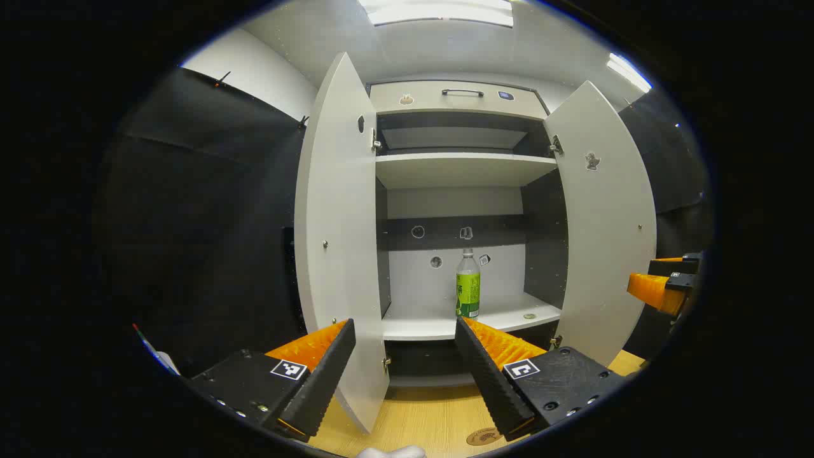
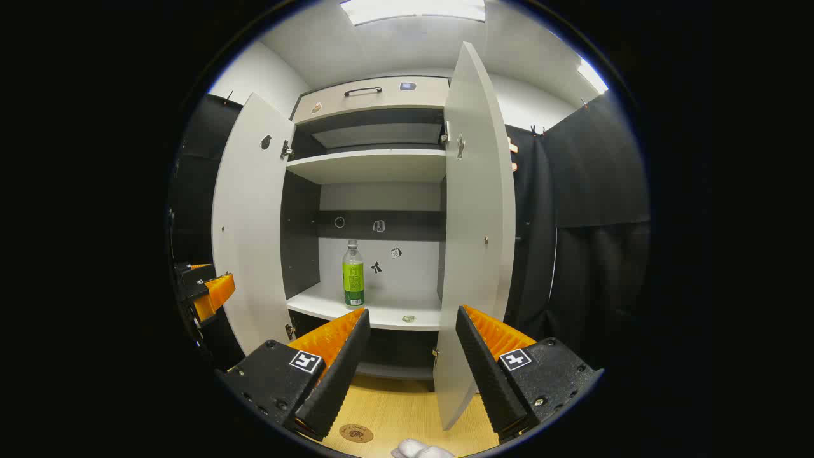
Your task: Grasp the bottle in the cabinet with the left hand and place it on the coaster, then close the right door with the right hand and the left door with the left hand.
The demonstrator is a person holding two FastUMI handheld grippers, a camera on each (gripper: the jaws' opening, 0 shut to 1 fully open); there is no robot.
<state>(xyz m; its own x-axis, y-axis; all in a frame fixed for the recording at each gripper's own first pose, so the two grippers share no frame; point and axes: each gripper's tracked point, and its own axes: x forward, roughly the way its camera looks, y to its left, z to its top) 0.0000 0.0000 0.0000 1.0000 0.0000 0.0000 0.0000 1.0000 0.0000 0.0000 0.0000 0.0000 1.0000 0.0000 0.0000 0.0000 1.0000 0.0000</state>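
A clear bottle (image 1: 468, 286) with a green label stands upright on the cabinet's lower shelf (image 1: 439, 324); the same bottle (image 2: 353, 275) shows in the right gripper view. Both white doors stand open: the left door (image 1: 337, 254) and the right door (image 1: 604, 222). A round brown coaster (image 1: 484, 436) lies on the wooden table in front of the cabinet, and the coaster (image 2: 356, 433) also shows in the right gripper view. My left gripper (image 1: 404, 329) is open, well short of the bottle. My right gripper (image 2: 412, 318) is open, with the right door's edge (image 2: 470, 242) between its fingers' line of sight.
The wooden table (image 1: 420, 413) runs in front of the cabinet. An upper shelf (image 1: 464, 168) and a top drawer with a handle (image 1: 463, 93) sit above. A small round object (image 1: 529, 315) lies on the lower shelf. Black cloth walls flank the cabinet.
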